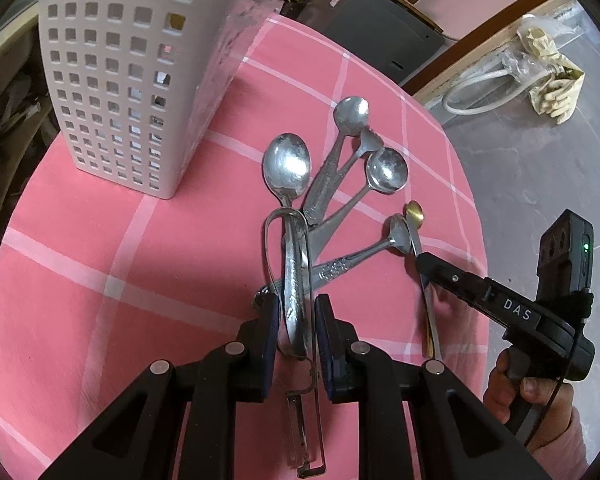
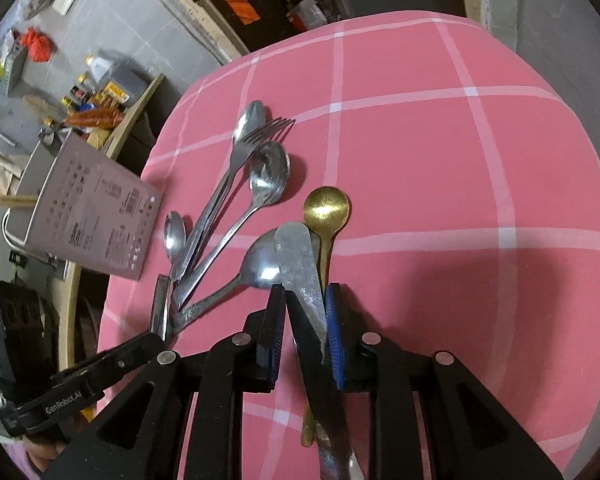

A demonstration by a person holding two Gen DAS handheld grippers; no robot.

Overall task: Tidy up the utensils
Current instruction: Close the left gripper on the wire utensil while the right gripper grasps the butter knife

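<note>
Left wrist view: the left gripper (image 1: 296, 330) was seen closed on a large spoon (image 1: 288, 168) and a wire peeler (image 1: 306, 400); a white perforated basket (image 1: 128, 76) stood at ten o'clock on the pink checked cloth (image 1: 100, 280). Right wrist view: the right gripper (image 2: 305, 316) was seen clamped on a flat-handled utensil (image 2: 300, 264); a gold spoon (image 2: 326, 210) lay touching it at twelve o'clock.

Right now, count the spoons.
5: large spoon between the fingers of the left gripper; far spoon; round spoon; tilted spoon next to gold spoon, beside the knife in the right gripper. More may hide beneath.
</note>
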